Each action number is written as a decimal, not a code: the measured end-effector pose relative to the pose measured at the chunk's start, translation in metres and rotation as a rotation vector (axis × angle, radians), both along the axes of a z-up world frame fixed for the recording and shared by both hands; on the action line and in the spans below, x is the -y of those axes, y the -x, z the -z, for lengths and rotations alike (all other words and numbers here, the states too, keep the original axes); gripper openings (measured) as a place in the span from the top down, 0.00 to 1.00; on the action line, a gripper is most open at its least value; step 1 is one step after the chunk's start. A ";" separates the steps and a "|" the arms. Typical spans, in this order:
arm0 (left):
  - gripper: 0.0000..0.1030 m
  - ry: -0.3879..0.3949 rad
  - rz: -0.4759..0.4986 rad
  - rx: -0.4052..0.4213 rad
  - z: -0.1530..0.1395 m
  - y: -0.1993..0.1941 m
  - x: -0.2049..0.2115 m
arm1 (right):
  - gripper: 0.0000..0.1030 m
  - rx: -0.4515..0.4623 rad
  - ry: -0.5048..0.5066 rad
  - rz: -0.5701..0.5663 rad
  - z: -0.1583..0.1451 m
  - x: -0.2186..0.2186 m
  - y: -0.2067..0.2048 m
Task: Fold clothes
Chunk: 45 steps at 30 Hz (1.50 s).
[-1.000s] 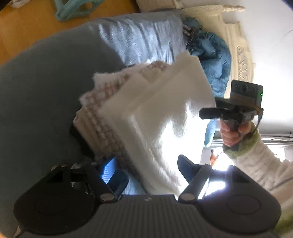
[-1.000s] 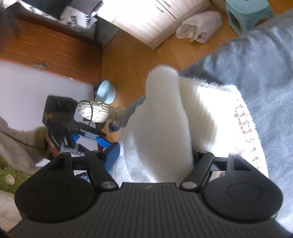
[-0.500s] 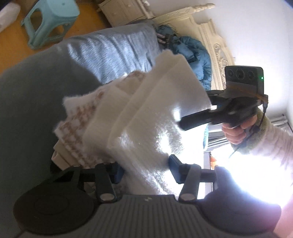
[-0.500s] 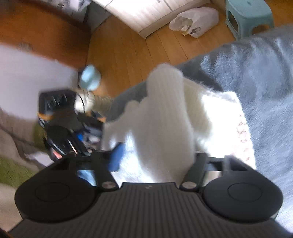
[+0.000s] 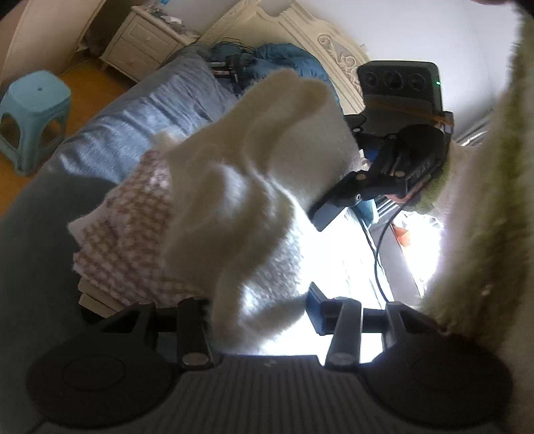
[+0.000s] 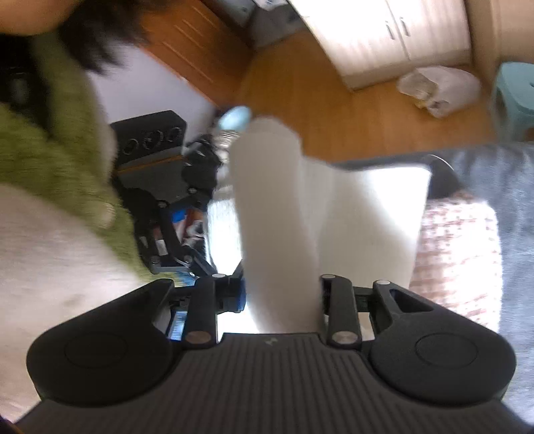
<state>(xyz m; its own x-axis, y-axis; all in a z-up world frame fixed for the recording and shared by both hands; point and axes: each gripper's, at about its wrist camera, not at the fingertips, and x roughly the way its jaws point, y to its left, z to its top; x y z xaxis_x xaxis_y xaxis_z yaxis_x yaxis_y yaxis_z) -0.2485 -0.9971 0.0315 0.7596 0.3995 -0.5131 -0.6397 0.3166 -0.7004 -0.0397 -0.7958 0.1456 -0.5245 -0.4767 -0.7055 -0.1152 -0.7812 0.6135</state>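
A folded white fluffy garment (image 5: 267, 160) is raised off the bed, bunched into thick folds. My left gripper (image 5: 257, 307) has one end of it between its fingers, and its closing jaws press on the cloth. In the right wrist view the same white garment (image 6: 333, 207) fills the gap of my right gripper (image 6: 280, 297), whose jaws are also closing on it. A pink checked garment (image 5: 133, 227) lies under and beside it on the grey bed (image 5: 40, 267). Each gripper shows in the other's view, close across the garment.
The person's green and white fuzzy sleeve (image 5: 484, 200) crowds the right side. A turquoise stool (image 5: 33, 110) stands on the wooden floor beside the bed. A blue quilt (image 5: 290, 60) lies by the cream headboard (image 5: 300, 26). A plastic bag (image 6: 437, 86) sits by the cabinet.
Both grippers narrowed onto the white garment and rose with it. The flat folded garment is now bunched and lifted off the pink checked one. Both wrists rolled.
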 end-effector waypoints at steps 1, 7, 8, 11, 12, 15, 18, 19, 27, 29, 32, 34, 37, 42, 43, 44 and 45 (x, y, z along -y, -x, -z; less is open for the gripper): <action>0.55 0.004 -0.002 -0.011 -0.006 -0.002 0.002 | 0.73 -0.016 0.015 0.000 -0.003 0.000 -0.003; 0.55 0.041 -0.020 -0.071 -0.038 -0.017 0.013 | 0.73 -0.097 0.077 -0.028 -0.018 -0.002 -0.012; 0.55 0.046 -0.023 -0.076 -0.041 -0.019 0.015 | 0.73 -0.107 0.085 -0.037 -0.019 -0.003 -0.013; 0.55 0.061 -0.036 -0.083 -0.047 -0.024 0.019 | 0.73 -0.123 0.114 -0.053 -0.021 -0.004 -0.012; 0.55 0.062 -0.043 -0.083 -0.047 -0.025 0.018 | 0.73 -0.124 0.130 -0.050 -0.018 -0.007 -0.012; 0.55 0.051 -0.060 -0.076 -0.038 -0.023 0.002 | 0.73 -0.117 0.199 0.003 0.000 -0.031 -0.011; 0.54 0.031 -0.090 -0.045 -0.022 -0.016 -0.028 | 0.73 -0.103 0.256 0.079 0.020 -0.065 -0.014; 0.54 0.024 -0.099 -0.036 -0.016 -0.014 -0.040 | 0.73 -0.099 0.270 0.105 0.027 -0.078 -0.015; 0.51 0.071 -0.143 0.048 0.042 -0.002 -0.122 | 0.73 -0.037 0.349 0.284 0.096 -0.165 -0.024; 0.50 0.090 -0.139 0.080 0.049 -0.001 -0.133 | 0.73 -0.021 0.377 0.312 0.111 -0.174 -0.030; 0.49 0.134 -0.140 0.130 0.060 0.002 -0.147 | 0.66 0.008 0.375 0.346 0.120 -0.179 -0.038; 0.49 0.159 -0.144 0.151 0.063 0.006 -0.148 | 0.54 0.032 0.355 0.381 0.123 -0.181 -0.041; 0.49 0.186 -0.139 0.157 0.062 0.009 -0.147 | 0.42 0.026 0.274 0.475 0.112 -0.178 -0.057; 0.48 0.235 -0.148 0.138 0.062 0.014 -0.149 | 0.33 -0.056 0.116 0.914 0.080 -0.153 -0.133; 0.48 0.243 -0.153 0.134 0.061 0.016 -0.149 | 0.33 -0.070 0.104 0.995 0.072 -0.136 -0.154; 0.48 0.251 -0.159 0.130 0.059 0.017 -0.148 | 0.32 -0.085 0.093 1.075 0.065 -0.118 -0.176; 0.47 0.256 -0.164 0.121 0.058 0.018 -0.148 | 0.30 -0.099 0.086 1.153 0.058 -0.100 -0.196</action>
